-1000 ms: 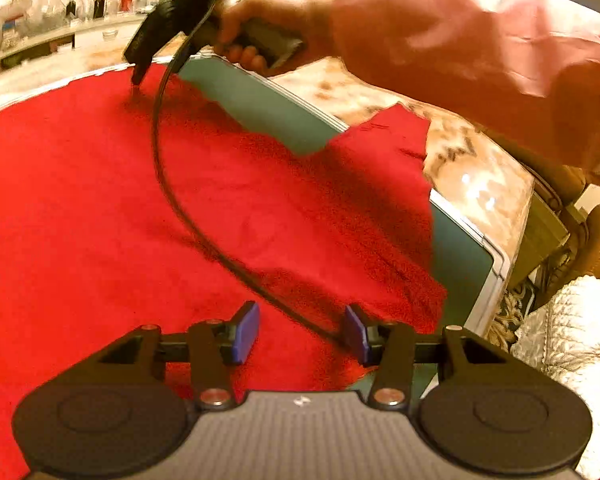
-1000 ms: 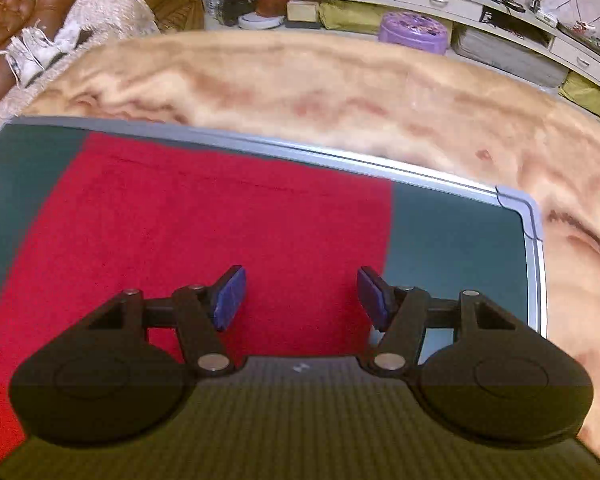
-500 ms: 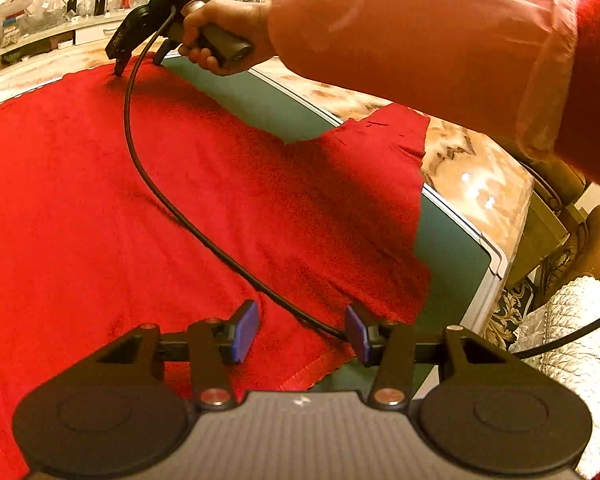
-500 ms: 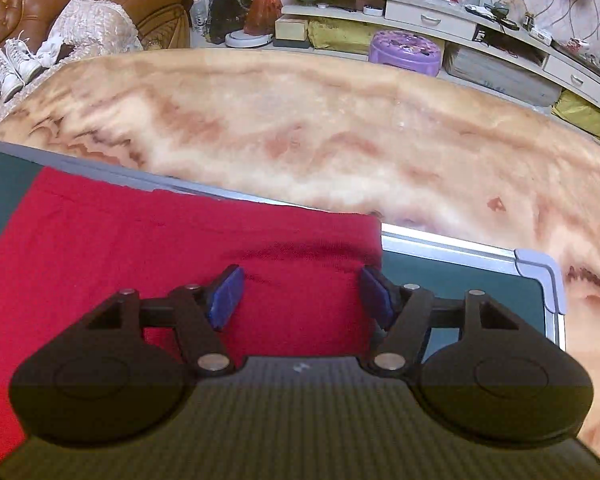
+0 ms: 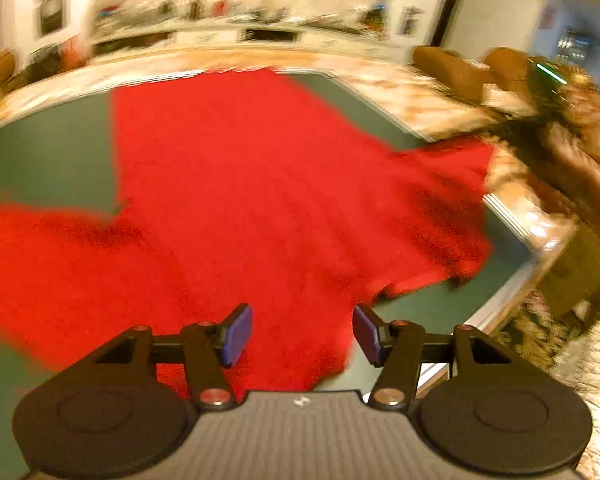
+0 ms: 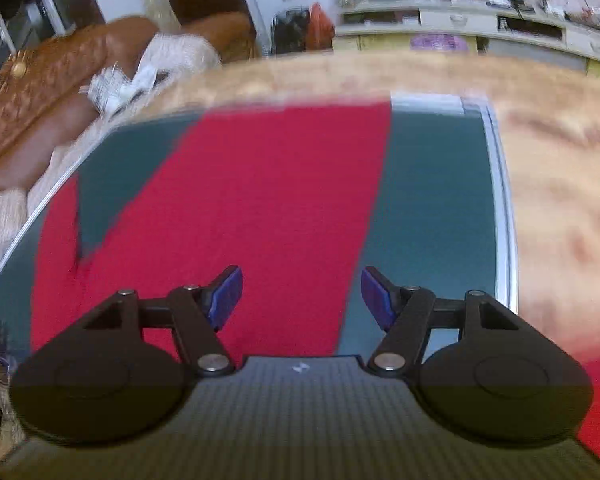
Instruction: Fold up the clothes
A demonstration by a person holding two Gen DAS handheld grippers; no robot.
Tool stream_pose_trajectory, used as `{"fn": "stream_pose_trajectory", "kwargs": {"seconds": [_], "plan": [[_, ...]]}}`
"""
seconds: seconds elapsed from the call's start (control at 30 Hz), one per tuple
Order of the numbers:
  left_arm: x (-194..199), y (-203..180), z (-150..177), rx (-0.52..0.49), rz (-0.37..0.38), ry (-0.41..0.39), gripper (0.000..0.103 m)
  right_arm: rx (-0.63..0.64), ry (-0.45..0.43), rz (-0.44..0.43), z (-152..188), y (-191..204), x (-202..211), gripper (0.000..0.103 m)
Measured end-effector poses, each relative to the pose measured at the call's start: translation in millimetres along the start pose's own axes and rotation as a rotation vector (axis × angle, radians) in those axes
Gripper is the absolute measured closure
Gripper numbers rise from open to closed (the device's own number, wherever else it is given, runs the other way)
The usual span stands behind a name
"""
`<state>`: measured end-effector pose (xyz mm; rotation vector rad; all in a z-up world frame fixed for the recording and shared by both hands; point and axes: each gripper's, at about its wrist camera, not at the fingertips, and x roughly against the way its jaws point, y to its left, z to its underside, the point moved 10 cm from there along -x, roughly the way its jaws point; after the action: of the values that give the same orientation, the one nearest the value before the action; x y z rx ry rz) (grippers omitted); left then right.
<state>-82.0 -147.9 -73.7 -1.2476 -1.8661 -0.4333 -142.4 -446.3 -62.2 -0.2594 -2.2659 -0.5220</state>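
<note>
The left hand-held gripper (image 5: 302,334) hangs over the near part of a red garment (image 5: 260,184), its blue pads apart with nothing clamped; the jaws have just been opening wider, and only cloth lying flat below shows in the gap. The garment is spread on a dark green mat (image 5: 48,152) on the marbled surface (image 5: 412,96), one sleeve reaching toward 3 o'clock, the other toward 9 o'clock. In the right wrist view, the right hand-held gripper (image 6: 302,298) also stands apart and empty, above the garment's straight edge (image 6: 364,240), where red cloth meets green mat. The garment's body runs toward 12 o'clock. Both views are blurred.
</note>
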Motion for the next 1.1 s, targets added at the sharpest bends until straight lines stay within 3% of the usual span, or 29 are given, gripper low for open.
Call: {"fn": "stream_pose_trajectory", "kwargs": {"seconds": [0.13,0.2,0.27,0.4,0.5,0.57,0.67,0.73,0.87,1.0,1.1], "plan": [[21,20,24,0.097,-0.104,0.02,0.041,-0.095,0.032,0.036,89,4,33,0.029],[40,21,31,0.17,-0.104,-0.001,0.041,-0.108,0.014,0.062,104,13,46,0.029],[63,18,36,0.216,-0.107,-0.037,0.041,-0.074,-0.009,0.119,103,25,53,0.029],[117,11,52,0.257,-0.159,-0.108,0.036,0.004,-0.002,0.325,99,26,54,0.029],[157,3,70,0.299,-0.161,-0.164,0.032,0.063,0.092,0.394,113,15,44,0.028],[183,0,88,0.319,-0.167,-0.196,0.029,0.047,0.09,0.394,113,5,46,0.028],[209,-3,121,0.302,-0.191,-0.189,0.029,-0.02,0.092,0.424,111,-19,51,0.022],[225,-1,141,0.296,-0.243,-0.182,0.029,0.011,0.096,0.526,110,-29,56,0.018],[255,12,166,0.338,-0.279,-0.201,0.029,-0.026,0.097,0.648,113,-45,76,0.018],[274,23,170,0.366,-0.318,-0.224,0.029,-0.108,0.005,0.534,117,-34,101,0.017],[284,19,160,0.341,-0.348,-0.238,0.029,-0.089,-0.016,0.513,121,-25,113,0.017]]}}
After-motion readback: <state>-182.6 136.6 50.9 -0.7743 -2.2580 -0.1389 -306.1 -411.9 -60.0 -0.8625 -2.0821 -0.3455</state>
